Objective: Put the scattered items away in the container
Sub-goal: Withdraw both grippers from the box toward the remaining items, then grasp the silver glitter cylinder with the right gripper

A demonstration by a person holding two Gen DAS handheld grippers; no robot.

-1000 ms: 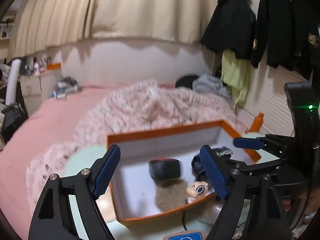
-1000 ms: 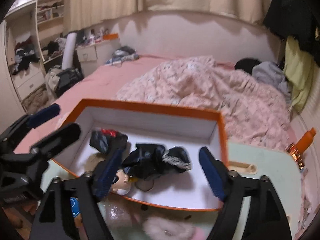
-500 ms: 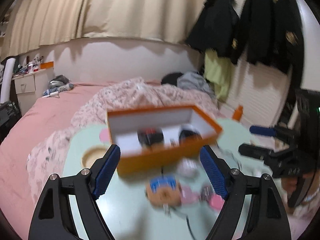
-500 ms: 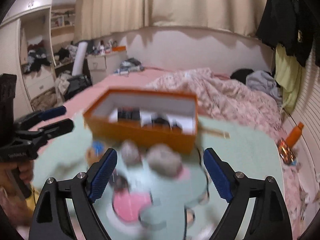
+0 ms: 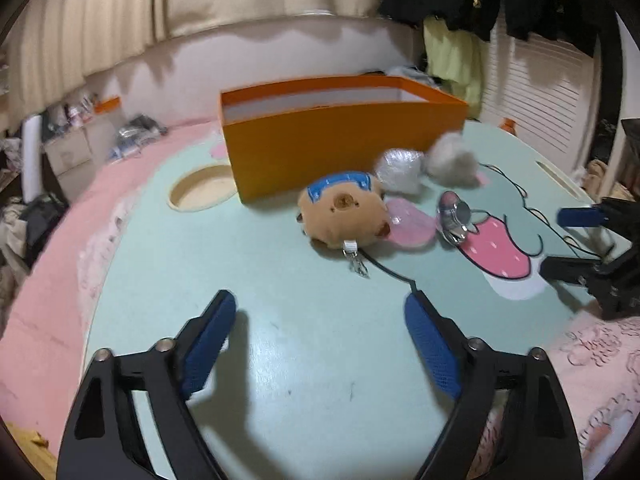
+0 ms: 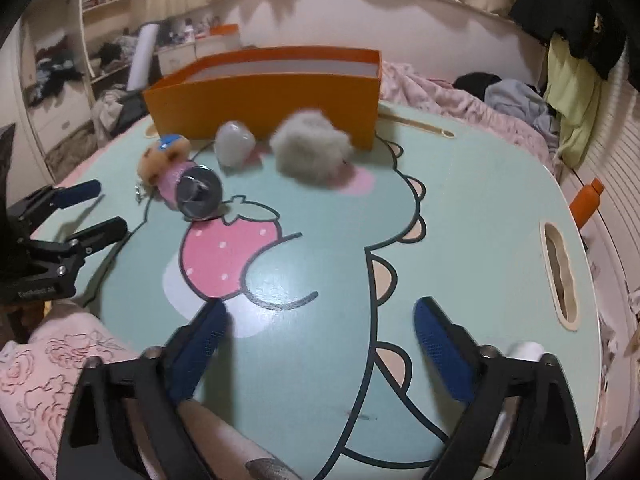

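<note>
An orange box [image 5: 344, 140] [image 6: 264, 96] stands at the far side of a mint-green cartoon table [image 5: 280, 360] [image 6: 460, 208]. In front of it lie a brown plush keychain with a blue patch [image 5: 344, 212] [image 6: 162, 160], a pink cylinder with a silver cap [image 5: 454, 216] [image 6: 196, 190], a pale shiny pouch [image 5: 398, 170] [image 6: 234, 142] and a grey fluffy ball [image 5: 452, 158] [image 6: 310, 150]. My left gripper [image 5: 320, 340] is open and empty, low over the near table. My right gripper [image 6: 318, 348] is open and empty too; it also shows in the left wrist view [image 5: 576, 240].
A round cup hole [image 5: 200, 194] sits left of the box and a handle slot [image 6: 558, 276] at the table's right end. An orange bottle [image 6: 586, 204] stands off the right edge. A pink blanket [image 6: 56, 364] lies at the near edge. A bed lies behind.
Both grippers have pulled back from over the box and dropped low over the table's near side. The box's inside is out of sight now; the scattered items have come into view.
</note>
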